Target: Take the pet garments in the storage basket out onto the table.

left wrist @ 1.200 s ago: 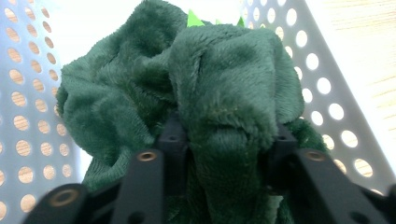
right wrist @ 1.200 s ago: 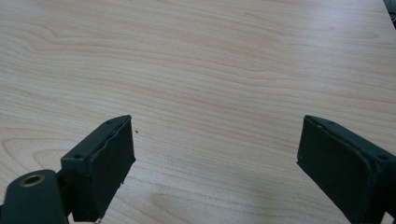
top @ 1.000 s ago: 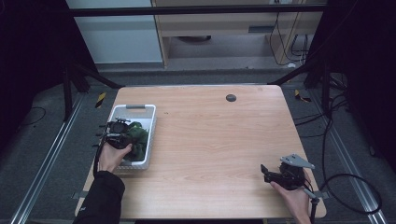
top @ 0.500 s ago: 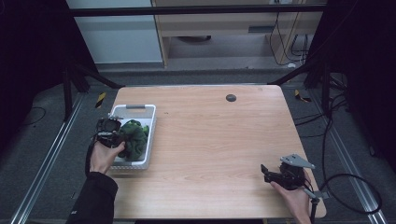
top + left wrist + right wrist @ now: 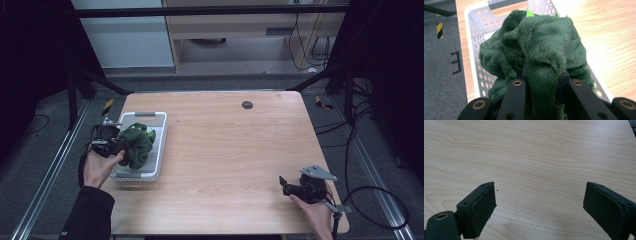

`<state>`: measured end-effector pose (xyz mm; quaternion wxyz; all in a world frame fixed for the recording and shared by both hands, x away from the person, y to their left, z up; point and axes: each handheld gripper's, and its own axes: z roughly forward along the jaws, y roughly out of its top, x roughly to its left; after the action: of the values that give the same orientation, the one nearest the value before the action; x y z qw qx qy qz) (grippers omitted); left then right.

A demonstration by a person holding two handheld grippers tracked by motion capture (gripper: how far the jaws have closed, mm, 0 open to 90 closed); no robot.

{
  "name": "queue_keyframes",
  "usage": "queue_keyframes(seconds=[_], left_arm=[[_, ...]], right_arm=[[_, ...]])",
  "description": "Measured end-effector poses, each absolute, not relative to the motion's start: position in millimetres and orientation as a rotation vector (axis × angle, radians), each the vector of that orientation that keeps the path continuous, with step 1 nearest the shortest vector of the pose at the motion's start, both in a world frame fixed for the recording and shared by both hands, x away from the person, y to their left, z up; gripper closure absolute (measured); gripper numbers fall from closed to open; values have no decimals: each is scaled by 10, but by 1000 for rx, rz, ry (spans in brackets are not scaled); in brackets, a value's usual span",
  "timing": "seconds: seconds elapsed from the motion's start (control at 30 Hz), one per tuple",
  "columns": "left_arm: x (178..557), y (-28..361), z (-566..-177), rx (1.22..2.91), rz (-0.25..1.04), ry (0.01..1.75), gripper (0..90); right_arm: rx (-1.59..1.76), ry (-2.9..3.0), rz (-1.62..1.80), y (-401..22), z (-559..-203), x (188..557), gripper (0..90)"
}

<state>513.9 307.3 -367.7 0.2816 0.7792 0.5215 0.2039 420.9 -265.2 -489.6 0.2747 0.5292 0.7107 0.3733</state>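
Observation:
A dark green plush cloth (image 5: 136, 145) hangs bunched over the white perforated basket (image 5: 159, 131) at the table's left side. My left gripper (image 5: 119, 146) is shut on it from the left. In the left gripper view a fold of the plush (image 5: 541, 42) is pinched between the two black jaws of the gripper (image 5: 541, 80), with the basket (image 5: 474, 37) below and behind. Small bright green points stick out at the plush's top. My right gripper (image 5: 283, 184) rests near the table's front right corner, open, with only bare wood between its fingers (image 5: 539, 200).
A small black round spot (image 5: 247, 104) lies on the wooden table (image 5: 230, 150) toward the back. Yellow-black tape (image 5: 107, 106) marks the floor left of the table. A cable (image 5: 370, 200) trails off the right gripper past the table's right edge.
My left gripper has risen and drawn left, pulling the green plush up out of the basket. The right gripper has kept still.

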Motion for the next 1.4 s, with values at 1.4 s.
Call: queue_keyframes(seconds=[1.4], left_arm=[[4608,2376,-3015,2240,475,893,762]], right_arm=[[1411,1895,1008,-2660,-4884,4202,106]])
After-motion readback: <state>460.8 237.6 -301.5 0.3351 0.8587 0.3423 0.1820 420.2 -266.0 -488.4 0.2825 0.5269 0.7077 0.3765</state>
